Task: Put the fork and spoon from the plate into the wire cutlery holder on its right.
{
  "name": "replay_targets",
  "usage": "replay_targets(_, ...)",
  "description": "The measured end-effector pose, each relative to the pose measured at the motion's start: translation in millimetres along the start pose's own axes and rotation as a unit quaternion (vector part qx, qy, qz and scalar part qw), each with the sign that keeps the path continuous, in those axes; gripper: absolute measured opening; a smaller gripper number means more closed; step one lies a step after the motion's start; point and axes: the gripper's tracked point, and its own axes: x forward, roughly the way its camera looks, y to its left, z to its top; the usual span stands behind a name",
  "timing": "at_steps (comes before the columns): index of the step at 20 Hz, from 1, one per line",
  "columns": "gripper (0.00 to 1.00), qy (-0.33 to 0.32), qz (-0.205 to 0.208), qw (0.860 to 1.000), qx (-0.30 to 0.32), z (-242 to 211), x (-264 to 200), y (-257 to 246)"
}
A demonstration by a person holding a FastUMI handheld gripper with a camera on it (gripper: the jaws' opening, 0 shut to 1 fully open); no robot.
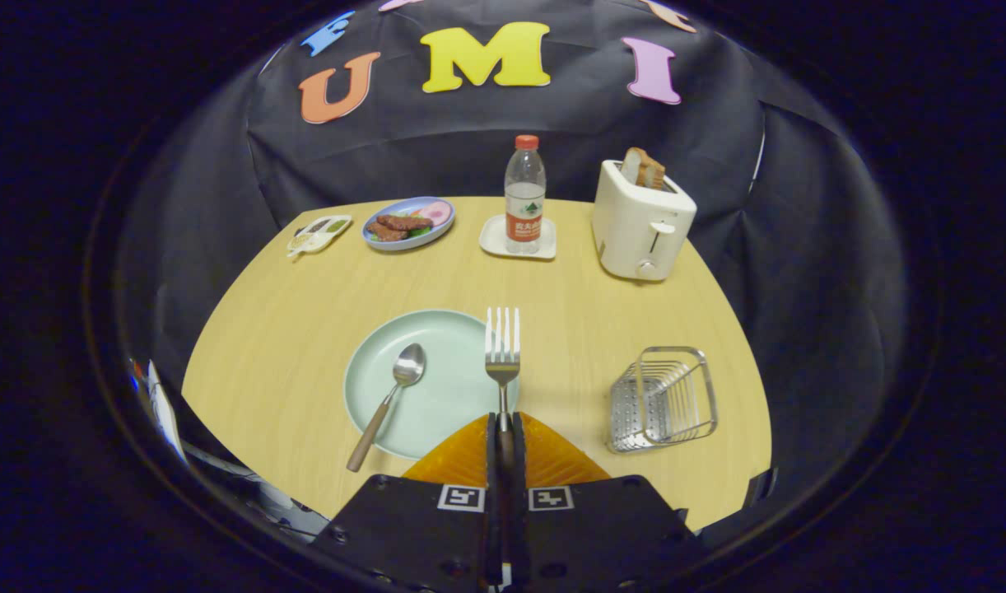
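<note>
Black cloth backs the booth behind your light wooden table (pixel 289 329); your gripper (pixel 503 424) is clenched on the fork (pixel 502 350), both orange fingers (pixel 462 457) pressed against its handle, with the tines pointing forward, away from you, over the right rim of the pale green plate (pixel 437 395); the fork looks lifted, though you cannot tell how far it stands off the plate; the spoon (pixel 388 399) lies on the plate's left half, bowl toward the middle and wooden handle reaching out past the near left rim; the wire cutlery holder (pixel 663 399) stands right of the plate, apart from it, tipped back a little; beyond these, at the far side of the table, you see a white toaster (pixel 639 222) with toast (pixel 645 169) in its slot, a water bottle (pixel 524 198) on a small white tray (pixel 496 240), a blue plate of food (pixel 408 222) and a small sauce dish (pixel 318 233).
</note>
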Motion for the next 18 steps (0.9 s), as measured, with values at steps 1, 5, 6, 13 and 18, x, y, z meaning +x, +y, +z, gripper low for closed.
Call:
replay_targets(1,0.05,-0.006,-0.008,1.000,0.005,3,-4,-14)
replay_targets(5,0.05,-0.017,-0.036,0.999,0.023,10,-15,-65)
replay_targets(6,0.05,-0.018,-0.042,0.999,0.026,10,-17,-76)
replay_targets(13,0.04,0.020,-0.043,0.998,0.035,-14,-21,-112)
replay_targets(18,0.05,0.047,-0.039,0.998,0.024,-20,-17,-124)
